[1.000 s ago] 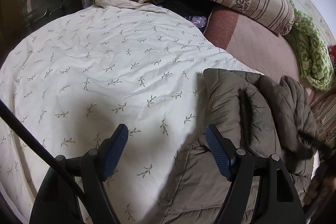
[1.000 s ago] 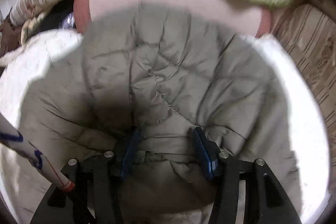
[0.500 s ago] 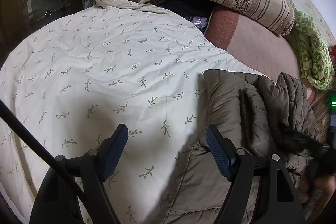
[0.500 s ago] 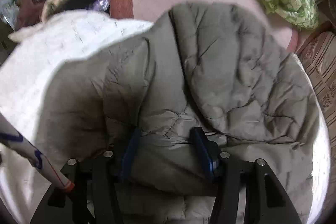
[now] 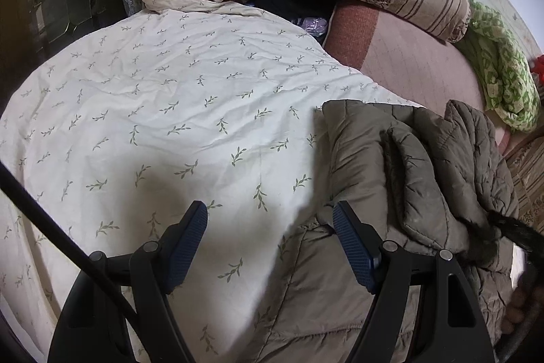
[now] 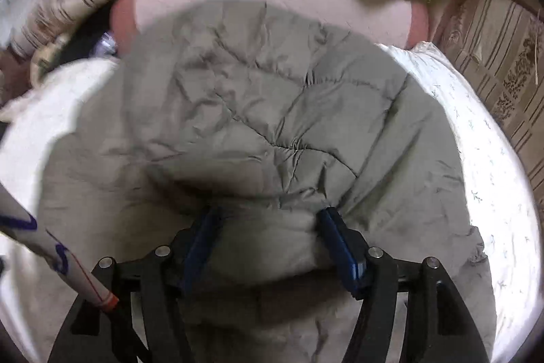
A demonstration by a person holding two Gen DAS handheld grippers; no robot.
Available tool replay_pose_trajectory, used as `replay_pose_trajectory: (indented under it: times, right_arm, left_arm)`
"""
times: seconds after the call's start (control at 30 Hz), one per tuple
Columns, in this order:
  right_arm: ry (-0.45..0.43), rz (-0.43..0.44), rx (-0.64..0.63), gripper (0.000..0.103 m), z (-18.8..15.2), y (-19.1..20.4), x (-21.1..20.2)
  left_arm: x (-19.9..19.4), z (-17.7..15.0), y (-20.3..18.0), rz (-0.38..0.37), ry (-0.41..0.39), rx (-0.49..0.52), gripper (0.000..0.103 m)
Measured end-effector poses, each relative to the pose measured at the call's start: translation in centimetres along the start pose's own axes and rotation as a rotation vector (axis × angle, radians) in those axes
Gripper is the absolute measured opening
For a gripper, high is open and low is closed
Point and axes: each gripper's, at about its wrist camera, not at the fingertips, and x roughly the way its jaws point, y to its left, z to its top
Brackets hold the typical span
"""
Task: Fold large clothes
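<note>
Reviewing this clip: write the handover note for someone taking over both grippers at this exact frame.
Left gripper: open, empty, above the leaf-print duvet at the jacket's edge.
Right gripper: shut on a thick bunch of the olive quilted jacket.
The jacket lies on the duvet, one padded section doubled over its body.
Done: a first fold looks made.
Left: probably lay the gripped part down, fold again, smooth it.

Left wrist view: looks forward and down across the bed [image 5: 170, 111]. Right wrist view: close above the quilted jacket [image 6: 272, 125], which both views share.
</note>
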Motion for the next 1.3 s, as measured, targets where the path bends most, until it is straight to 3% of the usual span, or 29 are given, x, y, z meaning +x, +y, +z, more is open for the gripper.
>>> replay_pose_trajectory:
  times: [0.17, 0.23, 0.4, 0.53, 0.6, 0.67, 0.87, 0.97, 1.03, 1.07, 1.17, 1.3]
  right_arm:
    - [0.008, 0.095, -0.035, 0.071, -2.8, -4.4, -7.4]
    - [0.027, 0.109, -0.022, 0.072, -4.6, -7.5, -9.7]
    - [0.049, 0.064, 0.086, 0.073, -11.0, -17.7, -14.5]
    - [0.053, 0.044, 0.249, 0.074, -15.4, -25.4, -15.4]
    - [0.058, 0.086, 0.318, 0.074, -16.6, -27.9, -14.8]
    - [0.061, 0.162, 0.393, 0.074, -18.0, -29.6, -13.6]
    - [0.084, 0.344, 0.488, 0.074, -19.0, -29.4, -8.7]
    - [0.11, 0.423, 0.513, 0.075, -19.4, -28.2, -7.1]
    - [0.124, 0.485, 0.494, 0.075, -19.7, -27.2, -7.0]
    - [0.135, 0.509, 0.482, 0.075, -19.9, -26.8, -7.0]
    - [0.152, 0.536, 0.456, 0.075, -20.7, -26.3, -7.3]
    - [0.194, 0.608, 0.492, 0.075, -22.5, -27.0, -7.4]
  left_arm:
    - [-2.9, -0.7, 0.2, -0.022, -0.042, 0.041, 0.076]
    - [-4.4, -1.5, 1.0, -0.069, -0.036, 0.037, 0.076]
    - [-7.6, -5.1, 3.8, -0.164, 0.019, -0.026, 0.076]
    - [-8.6, -8.2, 5.8, -0.169, 0.073, -0.048, 0.076]
    - [-8.4, -9.6, 6.7, -0.16, 0.12, -0.064, 0.076]
    - [-7.8, -10.4, 7.2, -0.209, 0.168, -0.078, 0.076]
    - [-4.2, -11.4, 7.9, -0.294, 0.293, -0.156, 0.076]
    - [-4.2, -11.6, 7.2, -0.3, 0.306, -0.117, 0.076]
    - [-4.5, -12.4, 6.4, -0.432, 0.365, -0.125, 0.076]
    - [-4.6, -12.8, 6.3, -0.462, 0.38, -0.126, 0.075]
    - [-5.6, -14.3, 5.3, -0.446, 0.375, -0.074, 0.075]
    - [-6.5, -16.8, 5.9, -0.47, 0.381, -0.092, 0.075]
